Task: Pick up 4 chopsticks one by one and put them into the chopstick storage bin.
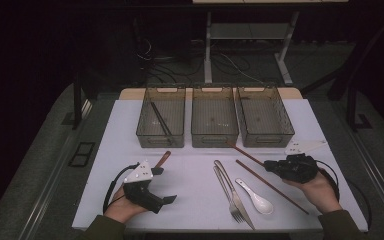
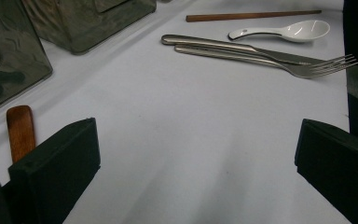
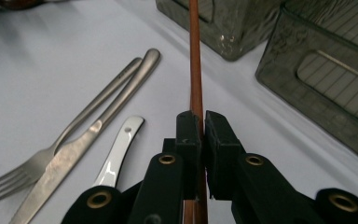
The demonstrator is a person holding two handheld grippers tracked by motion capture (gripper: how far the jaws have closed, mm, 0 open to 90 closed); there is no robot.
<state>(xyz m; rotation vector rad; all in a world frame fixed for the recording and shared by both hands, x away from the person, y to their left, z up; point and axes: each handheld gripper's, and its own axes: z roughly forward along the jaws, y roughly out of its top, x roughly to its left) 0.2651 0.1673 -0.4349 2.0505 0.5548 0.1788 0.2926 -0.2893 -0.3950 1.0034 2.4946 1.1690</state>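
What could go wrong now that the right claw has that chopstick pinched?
1. The right claw grips the chopstick well along its length; the long free end may swing or slip in the pads.
2. That free end points at the bins and could catch a bin wall.
3. A second chopstick, spoon, knife and fork lie close by; a low sweep may knock them.

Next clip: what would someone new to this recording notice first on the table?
First, the right claw, shut on a brown chopstick that points toward the three clear bins in a row at the far side of the white table. Then the cutlery between the hands: a fork, a knife and a white spoon, with a second chopstick beside them. The left claw stands open near a wooden handle.
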